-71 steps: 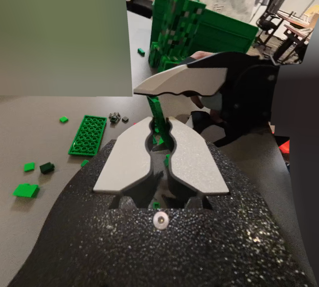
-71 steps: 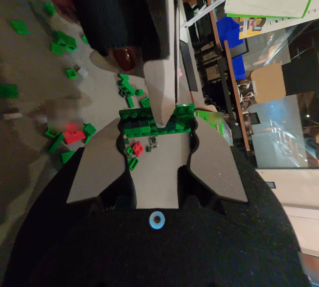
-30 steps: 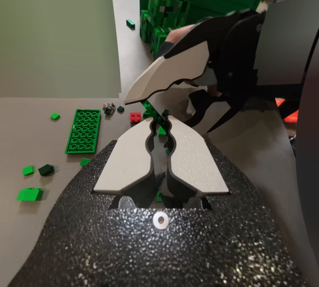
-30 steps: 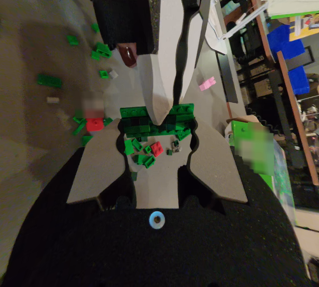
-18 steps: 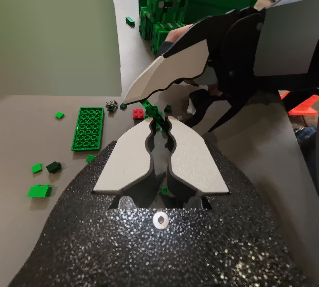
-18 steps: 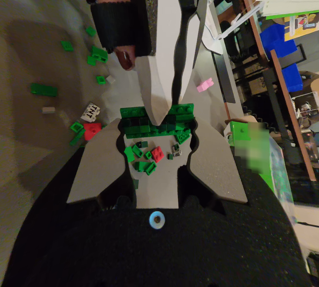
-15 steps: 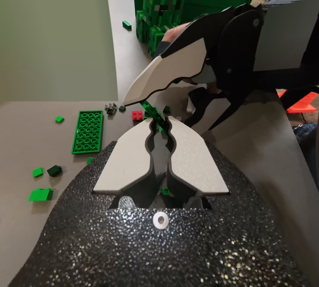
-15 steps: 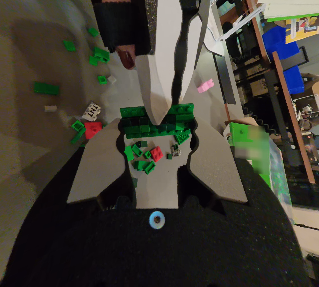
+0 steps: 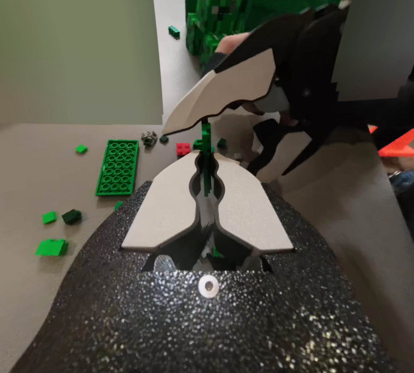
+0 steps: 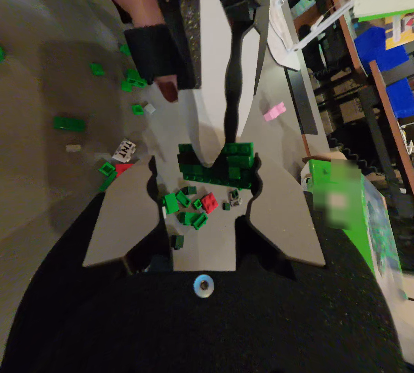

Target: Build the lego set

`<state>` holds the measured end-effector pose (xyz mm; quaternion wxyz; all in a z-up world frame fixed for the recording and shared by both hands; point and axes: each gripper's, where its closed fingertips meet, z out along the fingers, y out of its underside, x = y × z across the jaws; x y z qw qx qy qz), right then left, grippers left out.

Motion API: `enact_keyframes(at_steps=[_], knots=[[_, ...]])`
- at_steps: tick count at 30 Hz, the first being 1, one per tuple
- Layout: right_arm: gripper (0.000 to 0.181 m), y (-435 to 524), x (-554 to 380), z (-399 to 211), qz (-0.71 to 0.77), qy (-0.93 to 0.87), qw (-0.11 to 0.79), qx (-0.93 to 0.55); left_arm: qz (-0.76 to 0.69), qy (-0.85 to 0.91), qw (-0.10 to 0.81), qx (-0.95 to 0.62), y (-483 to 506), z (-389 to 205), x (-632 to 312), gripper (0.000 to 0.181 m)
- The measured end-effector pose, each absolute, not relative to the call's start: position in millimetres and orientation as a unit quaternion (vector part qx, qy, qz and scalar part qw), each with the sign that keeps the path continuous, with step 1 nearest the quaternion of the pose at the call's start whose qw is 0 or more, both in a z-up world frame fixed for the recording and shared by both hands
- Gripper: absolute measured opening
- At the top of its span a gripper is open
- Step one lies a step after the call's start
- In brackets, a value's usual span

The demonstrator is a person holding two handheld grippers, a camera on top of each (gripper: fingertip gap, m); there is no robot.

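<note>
Partly, left gripper point(image 10: 210, 160) hides green assembly point(image 10: 237, 169).

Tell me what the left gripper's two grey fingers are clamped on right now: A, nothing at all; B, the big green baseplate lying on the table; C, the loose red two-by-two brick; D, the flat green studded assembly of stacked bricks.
D: the left gripper pinches the flat green studded assembly edge-on, while the red brick and green baseplate lie loose on the table.
</note>
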<state>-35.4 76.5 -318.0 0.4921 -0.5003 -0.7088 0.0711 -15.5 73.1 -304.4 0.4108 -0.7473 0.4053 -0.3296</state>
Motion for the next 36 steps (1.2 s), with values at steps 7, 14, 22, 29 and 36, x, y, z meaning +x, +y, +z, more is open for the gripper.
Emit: enact_keyframes(at_steps=[7, 14, 22, 29, 36], knots=[[0.085, 88.2, -43.1, -309.4, 0.023, -0.678, 0.529, -0.510, -0.468, 0.308, 0.364, -0.744, 72.7, -293.1, -14.9, 0.005], [0.083, 94.3, -42.5, -304.9, -0.048, -0.671, 0.546, -0.500, -0.479, 0.302, 0.358, -0.742, 70.0, -288.3, -13.9, 0.005], [0.080, 93.3, -38.9, -310.9, -0.073, -0.690, 0.520, -0.498, -0.405, 0.357, 0.390, -0.746, 68.6, -293.3, -12.9, 0.006], [0.080, 88.5, -35.4, -315.8, -0.050, -0.709, 0.495, -0.499, -0.342, 0.401, 0.411, -0.744, 67.1, -297.2, -10.7, 0.007], [0.079, 81.3, -34.7, -320.1, 0.000, -0.722, 0.482, -0.496, -0.322, 0.431, 0.408, -0.738, 63.2, -300.3, -8.9, 0.008]])
